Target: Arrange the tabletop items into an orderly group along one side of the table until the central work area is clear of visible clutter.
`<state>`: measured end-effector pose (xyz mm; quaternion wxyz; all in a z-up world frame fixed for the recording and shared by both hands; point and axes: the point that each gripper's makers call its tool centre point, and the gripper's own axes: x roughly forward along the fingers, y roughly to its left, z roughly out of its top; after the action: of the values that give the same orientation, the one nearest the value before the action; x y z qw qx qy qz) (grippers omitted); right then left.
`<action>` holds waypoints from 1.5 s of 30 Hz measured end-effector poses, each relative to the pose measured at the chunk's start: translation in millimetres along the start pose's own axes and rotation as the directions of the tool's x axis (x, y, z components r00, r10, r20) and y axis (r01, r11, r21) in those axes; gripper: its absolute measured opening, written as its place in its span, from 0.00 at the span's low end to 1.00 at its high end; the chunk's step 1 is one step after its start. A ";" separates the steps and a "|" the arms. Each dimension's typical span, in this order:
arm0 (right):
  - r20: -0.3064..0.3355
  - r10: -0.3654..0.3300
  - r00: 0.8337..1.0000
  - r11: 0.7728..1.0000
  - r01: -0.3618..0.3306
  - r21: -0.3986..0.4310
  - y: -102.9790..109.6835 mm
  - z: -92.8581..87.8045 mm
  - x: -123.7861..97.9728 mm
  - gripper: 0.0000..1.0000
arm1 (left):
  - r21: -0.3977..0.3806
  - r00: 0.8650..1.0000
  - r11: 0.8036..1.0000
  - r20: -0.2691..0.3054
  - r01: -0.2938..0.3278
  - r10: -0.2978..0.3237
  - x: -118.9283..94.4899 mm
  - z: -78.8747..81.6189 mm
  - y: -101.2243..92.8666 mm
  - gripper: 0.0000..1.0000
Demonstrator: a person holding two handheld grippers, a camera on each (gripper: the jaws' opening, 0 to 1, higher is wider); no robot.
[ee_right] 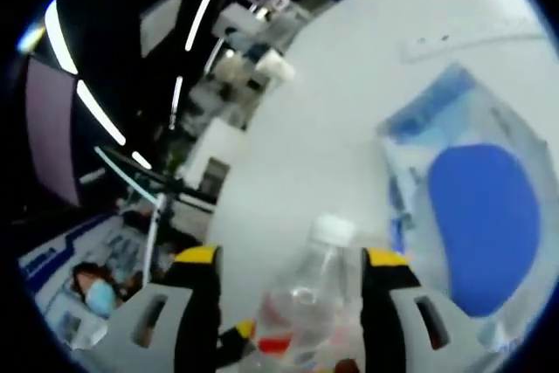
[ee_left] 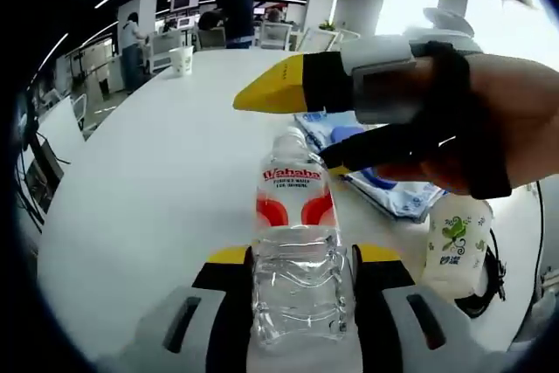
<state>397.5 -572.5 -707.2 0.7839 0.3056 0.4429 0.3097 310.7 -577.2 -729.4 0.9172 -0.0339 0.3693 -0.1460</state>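
Between the jaws of the left gripper (ee_left: 301,281) stands a clear water bottle (ee_left: 297,251), pinched at its body above the white table (ee_left: 148,207). The right gripper (ee_right: 288,272) comes at the cap with jaws spread; it seems not to touch yet. Pushing there could tip the bottle onto the blue packet (ee_right: 480,224) or the small white bottle (ee_left: 456,246)
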 end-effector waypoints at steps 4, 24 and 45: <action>-0.009 -0.004 1.000 1.000 0.004 -0.003 -0.7 -0.4 4.4 0.60 | 0.001 1.000 1.000 0.010 0.000 0.000 -0.1 0.3 -0.1 0.43; -0.018 -0.083 0.996 0.997 0.083 -0.009 -14.6 -2.7 11.8 0.28 | 0.006 0.999 1.000 0.034 0.005 -0.005 -0.1 1.0 0.8 0.42; 0.123 0.161 0.979 0.956 -0.124 -0.265 60.6 7.3 -33.2 0.18 | 0.043 0.996 0.999 0.087 -0.025 0.021 -17.1 3.4 3.0 0.40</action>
<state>377.1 -561.4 -641.7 0.8223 0.2544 0.3183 0.3973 302.0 -569.5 -716.0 0.9344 -0.0157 0.3262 -0.1420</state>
